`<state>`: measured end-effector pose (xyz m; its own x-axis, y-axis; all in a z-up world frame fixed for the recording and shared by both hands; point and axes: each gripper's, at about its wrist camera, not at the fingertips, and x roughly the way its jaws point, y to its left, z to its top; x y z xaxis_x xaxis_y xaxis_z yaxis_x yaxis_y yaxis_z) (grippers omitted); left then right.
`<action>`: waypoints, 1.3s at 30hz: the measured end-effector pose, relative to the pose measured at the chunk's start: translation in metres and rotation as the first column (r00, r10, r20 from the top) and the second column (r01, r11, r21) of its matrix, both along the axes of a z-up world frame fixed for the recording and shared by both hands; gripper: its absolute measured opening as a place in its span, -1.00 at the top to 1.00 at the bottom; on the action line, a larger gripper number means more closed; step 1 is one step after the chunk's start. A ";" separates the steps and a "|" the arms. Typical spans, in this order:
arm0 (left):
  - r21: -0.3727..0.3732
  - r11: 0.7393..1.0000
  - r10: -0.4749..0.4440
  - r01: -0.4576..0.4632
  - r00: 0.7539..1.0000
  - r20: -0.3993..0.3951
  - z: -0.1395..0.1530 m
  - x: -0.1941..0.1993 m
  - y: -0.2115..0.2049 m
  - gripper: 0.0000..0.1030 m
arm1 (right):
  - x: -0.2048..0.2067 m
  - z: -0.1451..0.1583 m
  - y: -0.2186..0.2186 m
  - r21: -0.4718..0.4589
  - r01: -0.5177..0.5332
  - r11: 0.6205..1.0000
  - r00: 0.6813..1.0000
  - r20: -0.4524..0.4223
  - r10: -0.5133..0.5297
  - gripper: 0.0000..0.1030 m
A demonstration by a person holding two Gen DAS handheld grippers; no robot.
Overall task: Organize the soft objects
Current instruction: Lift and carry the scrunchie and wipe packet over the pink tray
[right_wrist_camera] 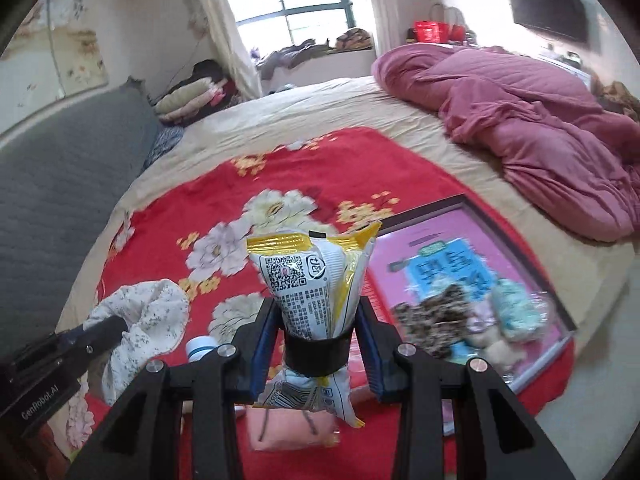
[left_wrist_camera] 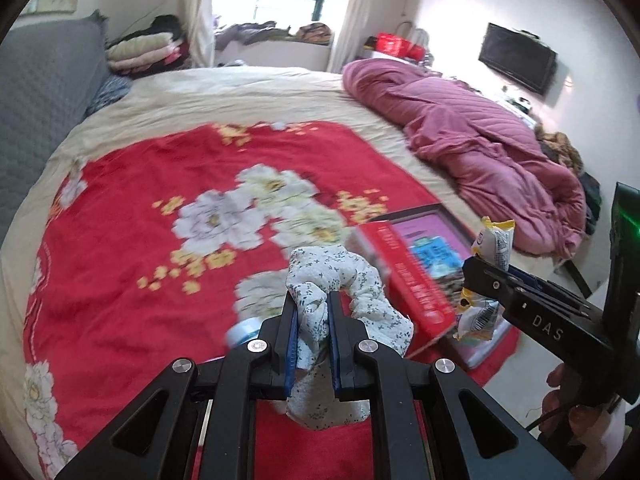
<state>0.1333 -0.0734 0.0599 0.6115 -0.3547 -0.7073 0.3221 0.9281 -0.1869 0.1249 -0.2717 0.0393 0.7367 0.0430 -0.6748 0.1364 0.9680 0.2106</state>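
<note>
My left gripper is shut on a white floral fabric scrunchie and holds it above the red floral blanket. It also shows at the left of the right wrist view. My right gripper is shut on a yellow and white snack packet, held upright above the blanket; the packet also shows in the left wrist view. A red-sided box with a pink inside lies to the right, holding a leopard-print scrunchie and a pale blue one.
A crumpled pink duvet lies on the bed's far right. A grey headboard runs along the left. A white and blue bottle and a pink item lie on the blanket under my grippers. Folded clothes sit at the far corner.
</note>
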 end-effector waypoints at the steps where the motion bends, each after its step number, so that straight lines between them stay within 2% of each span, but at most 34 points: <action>1: 0.004 1.000 -0.011 0.011 1.000 0.008 0.004 -0.003 -0.009 0.75 | -0.003 0.003 -0.009 -0.002 0.014 1.000 1.000 0.005 -0.014 0.25; 9: 0.020 0.993 -0.115 0.114 0.993 0.039 0.020 -0.015 -0.080 0.75 | -0.031 0.018 -0.079 0.004 0.121 0.993 0.992 0.017 -0.121 0.25; 20: 0.024 0.973 -0.230 0.230 0.973 0.021 0.013 -0.015 -0.180 0.75 | -0.058 0.014 -0.157 0.002 0.199 0.980 0.980 -0.004 -0.199 0.25; 28: 0.031 0.963 -0.267 0.267 0.964 0.000 -0.001 -0.009 -0.215 0.75 | -0.067 0.006 -0.195 0.012 0.241 0.970 0.970 -0.012 -0.241 0.25; 39: 0.043 0.958 -0.284 0.285 0.958 -0.030 -0.023 -0.001 -0.235 0.75 | -0.062 -0.010 -0.211 -0.007 0.252 0.968 0.967 -0.038 -0.252 0.25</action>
<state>0.1324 -0.3084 0.0371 0.4736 -0.4782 -0.7396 0.5701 0.8066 -0.1565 0.0625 -0.4829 0.0293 0.6974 -0.1417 -0.7026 0.3835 0.9019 0.1987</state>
